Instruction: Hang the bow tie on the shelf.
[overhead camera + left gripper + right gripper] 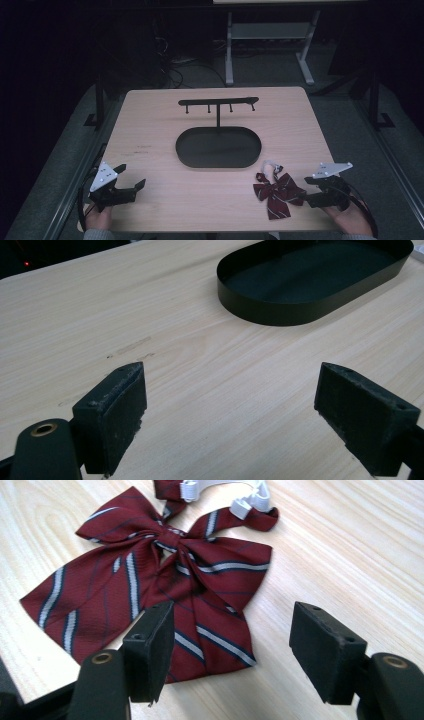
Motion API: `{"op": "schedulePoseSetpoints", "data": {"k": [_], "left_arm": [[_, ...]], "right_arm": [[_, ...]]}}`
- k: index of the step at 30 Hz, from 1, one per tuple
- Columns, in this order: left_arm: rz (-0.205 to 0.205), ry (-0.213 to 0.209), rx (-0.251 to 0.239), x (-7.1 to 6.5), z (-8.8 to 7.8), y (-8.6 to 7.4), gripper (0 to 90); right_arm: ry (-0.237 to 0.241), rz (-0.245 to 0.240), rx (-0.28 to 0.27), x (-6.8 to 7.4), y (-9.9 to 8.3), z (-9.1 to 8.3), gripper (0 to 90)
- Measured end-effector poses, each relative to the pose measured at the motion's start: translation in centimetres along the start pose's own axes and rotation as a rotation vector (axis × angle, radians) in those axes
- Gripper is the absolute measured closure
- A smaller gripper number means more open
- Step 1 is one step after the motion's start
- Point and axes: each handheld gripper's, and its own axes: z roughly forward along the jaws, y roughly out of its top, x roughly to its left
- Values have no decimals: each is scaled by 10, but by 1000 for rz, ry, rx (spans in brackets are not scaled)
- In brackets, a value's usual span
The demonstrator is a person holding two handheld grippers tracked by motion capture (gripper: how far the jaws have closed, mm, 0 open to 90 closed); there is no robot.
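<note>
A dark red striped bow tie (276, 192) (150, 585) with a white strap and clasps (220, 490) lies flat near the table's front right. My right gripper (303, 192) (232, 645) stands open just right of it, its jaws over the bow's lower edge with nothing between them. At the front left my left gripper (131, 176) (230, 410) is open over bare wood. A black oval tray (218, 147) (280, 310) sits mid-table, and a black rack with hooks (218, 103) rises on a post from its far side.
The light wooden table (150, 130) ends close behind both hands. Beyond its far edge the dark floor holds cables and the white legs of another table (229, 55).
</note>
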Motion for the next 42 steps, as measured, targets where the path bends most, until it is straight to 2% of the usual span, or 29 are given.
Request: {"op": "schedulePoseSetpoints", "data": {"k": [4,9,16,19,23,27,32,42], "left_arm": [[1,-2,7,1,0,0,131],[4,-1,3,0,0,0,131],[1,-1,8,1,0,0,131],[4,1,6,0,0,-1,131],[6,2,4,0,0,0,131],[-4,1,9,1,1,-1,131],[-3,0,12,2,1,-1,131],[-3,4,13,2,1,-1,131]], "right_arm": [[29,-11,-14,0,5,0,328],[36,-57,18,6,17,2,346],[54,-93,40,7,34,5,373],[78,-105,79,6,45,7,412],[79,-132,107,6,59,5,434],[75,-163,107,4,73,8,442],[96,-170,138,3,88,17,457],[103,-217,171,-1,109,24,475]]}}
